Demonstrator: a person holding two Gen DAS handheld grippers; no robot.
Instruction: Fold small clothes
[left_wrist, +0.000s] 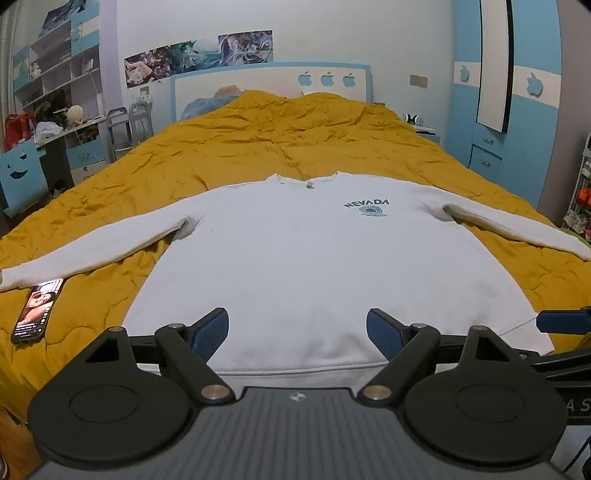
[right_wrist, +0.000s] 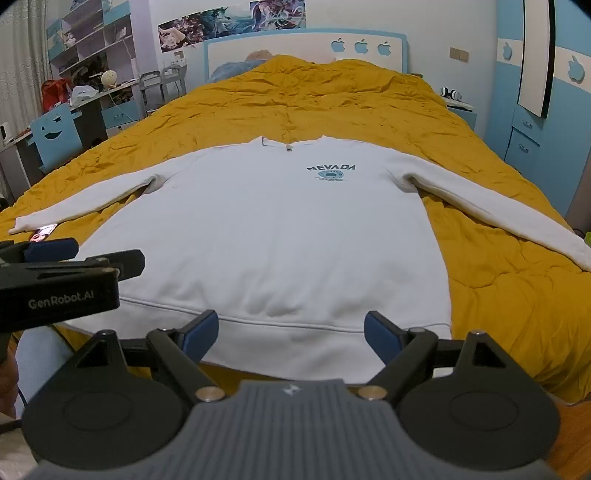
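A white long-sleeved sweatshirt (left_wrist: 314, 266) with a blue NEVADA print lies flat, face up, on the yellow bed, sleeves spread out to both sides; it also shows in the right wrist view (right_wrist: 280, 240). My left gripper (left_wrist: 297, 334) is open and empty, just above the hem near its middle. My right gripper (right_wrist: 290, 334) is open and empty over the hem further right. The left gripper also appears at the left edge of the right wrist view (right_wrist: 55, 273), and a right fingertip (left_wrist: 561, 320) shows at the right edge of the left wrist view.
A phone (left_wrist: 35, 310) with a lit screen lies on the yellow quilt (left_wrist: 295, 147) under the left sleeve's cuff. A desk and shelves (left_wrist: 55, 122) stand left of the bed, a blue wardrobe (left_wrist: 517, 110) right, the headboard (left_wrist: 269, 85) behind.
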